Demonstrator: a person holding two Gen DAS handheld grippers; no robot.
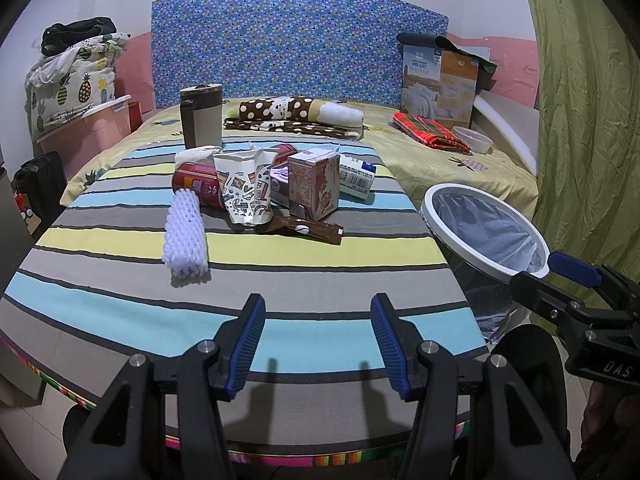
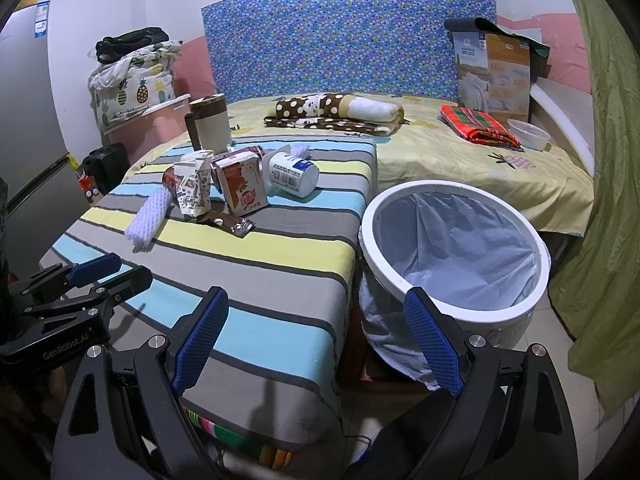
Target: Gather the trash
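OK, both claws gaping, empty: left claw [image 1: 318, 340] takes nearest white foam net sleeve [image 1: 185, 236] off striped counter [image 1: 320, 252]; right claw [image 2: 316, 340] stays by white-rimmed lined bin [image 2: 452, 256].

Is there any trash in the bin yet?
No. In the right wrist view the bin shows only its bare blue liner inside, with no items in it.
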